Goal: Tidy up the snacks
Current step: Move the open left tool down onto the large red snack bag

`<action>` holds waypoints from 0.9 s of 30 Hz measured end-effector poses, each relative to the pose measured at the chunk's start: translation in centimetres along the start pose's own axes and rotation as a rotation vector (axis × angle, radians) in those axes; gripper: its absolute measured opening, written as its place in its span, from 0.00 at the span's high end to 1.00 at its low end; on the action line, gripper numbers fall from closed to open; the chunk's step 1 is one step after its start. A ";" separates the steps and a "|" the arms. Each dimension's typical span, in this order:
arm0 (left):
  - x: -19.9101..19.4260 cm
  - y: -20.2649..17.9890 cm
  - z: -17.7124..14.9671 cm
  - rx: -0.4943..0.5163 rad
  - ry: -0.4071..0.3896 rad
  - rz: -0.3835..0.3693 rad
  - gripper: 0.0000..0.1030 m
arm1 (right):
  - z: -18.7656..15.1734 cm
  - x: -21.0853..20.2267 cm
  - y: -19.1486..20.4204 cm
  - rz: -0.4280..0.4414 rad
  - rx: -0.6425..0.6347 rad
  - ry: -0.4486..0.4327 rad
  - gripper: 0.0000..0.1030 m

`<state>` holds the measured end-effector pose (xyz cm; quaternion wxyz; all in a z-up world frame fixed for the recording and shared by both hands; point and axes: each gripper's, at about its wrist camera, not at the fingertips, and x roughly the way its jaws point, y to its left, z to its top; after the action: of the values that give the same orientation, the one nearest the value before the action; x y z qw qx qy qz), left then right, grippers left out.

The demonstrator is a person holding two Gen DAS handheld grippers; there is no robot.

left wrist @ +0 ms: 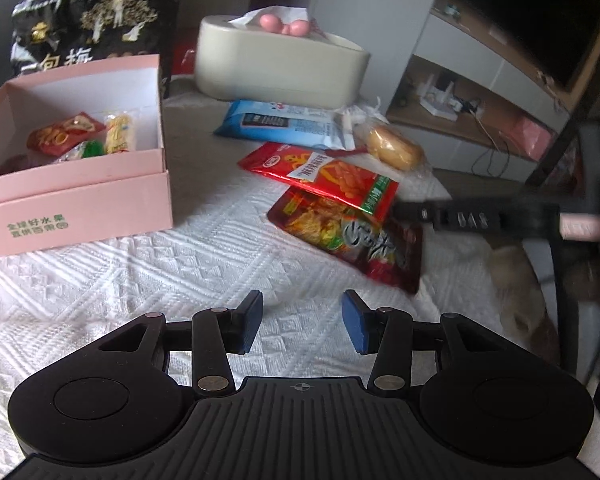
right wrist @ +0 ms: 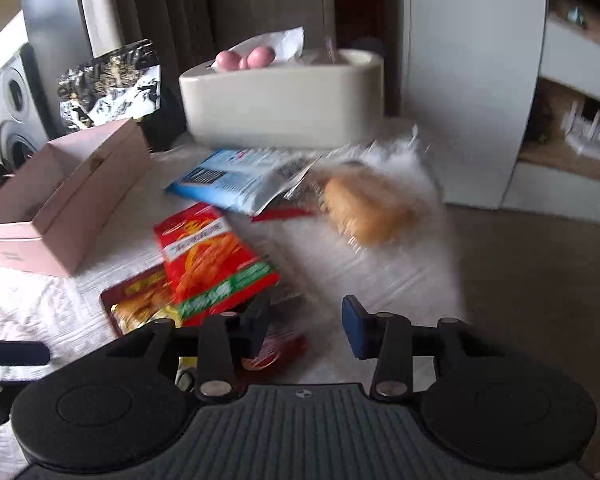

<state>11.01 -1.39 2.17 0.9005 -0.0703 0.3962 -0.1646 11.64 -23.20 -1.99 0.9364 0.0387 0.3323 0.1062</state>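
Note:
An open pink box (left wrist: 80, 192) sits at the left and holds several small snack packets (left wrist: 66, 134). A red snack bag (left wrist: 324, 176) lies across a dark red bag (left wrist: 352, 240); behind them lie a blue-white packet (left wrist: 284, 124) and a wrapped bun (left wrist: 394, 148). My left gripper (left wrist: 302, 322) is open and empty over the white cloth. My right gripper (right wrist: 306, 326) is open and empty, just right of the red bag (right wrist: 216, 264), near the dark red bag (right wrist: 140, 300). The bun (right wrist: 368, 208), the blue packet (right wrist: 240, 180) and the box (right wrist: 72, 216) show in the right wrist view. The right gripper's finger (left wrist: 460, 218) shows by the red bag's right end.
A cream tissue box (left wrist: 280, 64) with pink balls on top stands at the back. A black-gold snack bag (left wrist: 96, 28) stands behind the pink box. The cloth-covered table (left wrist: 140, 280) ends at the right, with a shelf unit (left wrist: 480, 100) beyond.

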 end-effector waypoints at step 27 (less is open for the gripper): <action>-2.3 5.8 0.5 -0.223 -0.083 0.053 0.53 | -0.7 1.3 5.0 0.323 0.008 0.086 0.22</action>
<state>11.30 4.80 2.62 0.9068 -0.1662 0.3762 -0.0924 11.34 -18.01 -2.64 0.8919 0.0907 0.3617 0.2557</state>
